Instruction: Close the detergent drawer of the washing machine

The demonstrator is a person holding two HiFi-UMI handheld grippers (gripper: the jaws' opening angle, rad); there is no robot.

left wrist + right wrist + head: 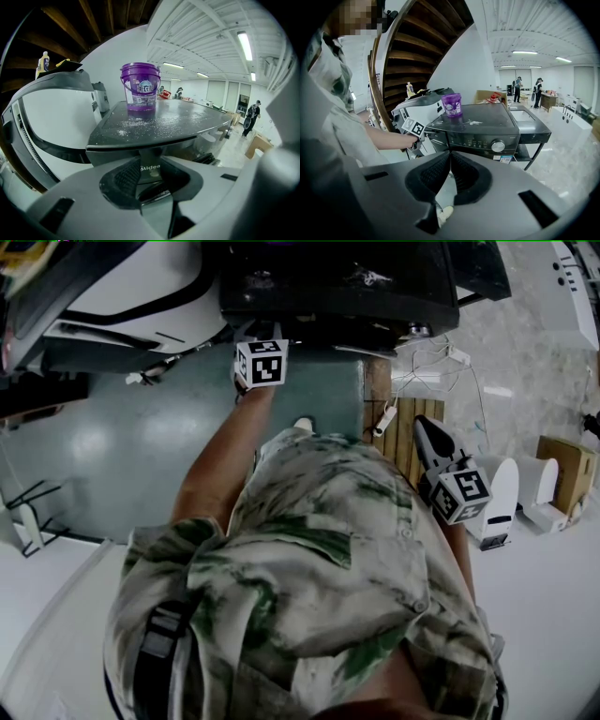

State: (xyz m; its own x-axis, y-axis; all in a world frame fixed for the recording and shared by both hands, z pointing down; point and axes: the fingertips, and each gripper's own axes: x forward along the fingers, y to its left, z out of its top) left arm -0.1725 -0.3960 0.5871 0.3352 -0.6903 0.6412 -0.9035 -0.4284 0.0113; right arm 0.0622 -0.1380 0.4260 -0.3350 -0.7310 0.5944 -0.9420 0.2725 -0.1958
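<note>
Left gripper [149, 174] with fingers clamped on the drawer [151, 165] front at the washer's [487, 126] upper left corner, right gripper [449, 154] idle with fingers together; a push off the drawer's axis would probably jam it or slip the fingers off.

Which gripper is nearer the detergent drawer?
Left. The left gripper is at the detergent drawer, jaws around its front; the right gripper hangs back at the person's side.
</note>
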